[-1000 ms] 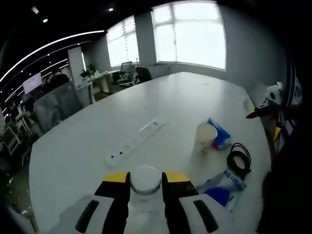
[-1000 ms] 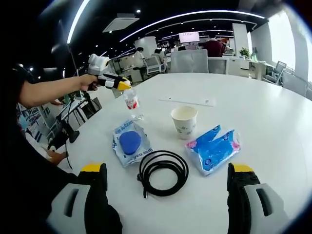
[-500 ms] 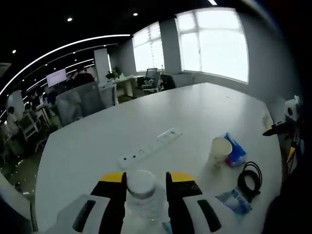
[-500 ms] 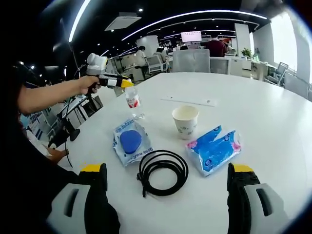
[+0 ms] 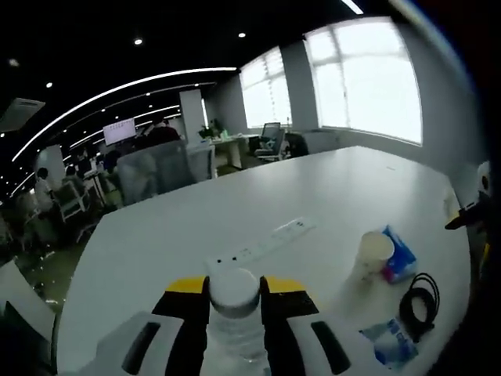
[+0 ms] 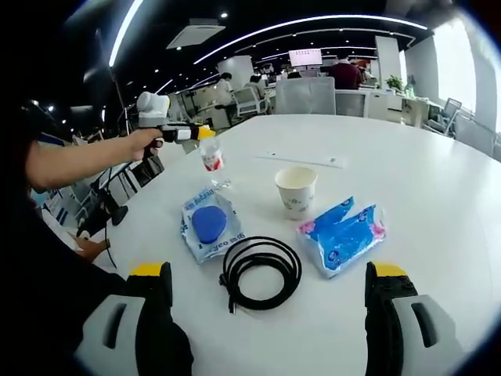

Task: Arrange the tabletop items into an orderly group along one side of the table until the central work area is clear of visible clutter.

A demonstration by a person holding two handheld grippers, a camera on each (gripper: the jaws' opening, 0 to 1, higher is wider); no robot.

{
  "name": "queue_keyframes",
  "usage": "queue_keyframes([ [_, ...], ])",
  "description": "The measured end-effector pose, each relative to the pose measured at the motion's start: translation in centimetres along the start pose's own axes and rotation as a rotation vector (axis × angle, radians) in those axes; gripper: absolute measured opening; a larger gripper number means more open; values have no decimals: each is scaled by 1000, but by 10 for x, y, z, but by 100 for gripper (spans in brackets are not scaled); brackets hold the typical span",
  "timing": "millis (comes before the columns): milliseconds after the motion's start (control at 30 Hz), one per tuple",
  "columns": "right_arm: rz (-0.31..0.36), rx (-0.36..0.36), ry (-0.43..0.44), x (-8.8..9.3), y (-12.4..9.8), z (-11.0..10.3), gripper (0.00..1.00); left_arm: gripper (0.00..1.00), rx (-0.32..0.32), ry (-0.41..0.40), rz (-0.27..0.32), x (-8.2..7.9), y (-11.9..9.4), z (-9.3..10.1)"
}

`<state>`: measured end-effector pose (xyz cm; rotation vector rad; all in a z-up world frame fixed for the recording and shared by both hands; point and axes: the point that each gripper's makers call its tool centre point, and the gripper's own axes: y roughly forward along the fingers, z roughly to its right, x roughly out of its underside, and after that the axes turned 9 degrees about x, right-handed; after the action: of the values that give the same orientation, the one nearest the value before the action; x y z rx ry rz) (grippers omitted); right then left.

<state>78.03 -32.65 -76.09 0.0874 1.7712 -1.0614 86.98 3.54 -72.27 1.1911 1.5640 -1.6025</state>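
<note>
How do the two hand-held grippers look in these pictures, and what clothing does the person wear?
The right gripper has black jaws with yellow tips on pale grey bodies with dark slots. The left gripper looks the same. The person's dark short sleeve shows at the shoulder.

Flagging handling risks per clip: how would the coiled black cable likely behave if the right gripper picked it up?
The coiled black cable would probably go floppy: its loops lie loose with no visible tie, so they could unwind and dangle. It looks light, and one free end already sticks out, which may drag against the blue pouch beside it.
</note>
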Motion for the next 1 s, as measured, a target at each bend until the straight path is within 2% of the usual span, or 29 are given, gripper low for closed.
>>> queue_keyframes([
  [233, -4, 3, 1, 1, -1, 0, 100, 22, 20, 2, 3, -4, -2, 4],
  [400, 3, 9, 4, -1, -2, 2, 100, 21, 72, 3, 1, -7, 1, 10],
  [600, 3, 14, 5, 1, -4, 4, 100, 20, 154, 5, -16, -3, 2, 11],
  [767, 4, 23, 13, 2, -6, 6, 100, 20, 226, 44, -36, -4, 4, 11],
  [867, 4, 26, 14, 2, -6, 6, 100, 20, 284, 53, -30, -12, 2, 19],
  [1000, 1, 27, 13, 3, -6, 6, 100, 20, 393, 81, -41, -17, 1, 30],
])
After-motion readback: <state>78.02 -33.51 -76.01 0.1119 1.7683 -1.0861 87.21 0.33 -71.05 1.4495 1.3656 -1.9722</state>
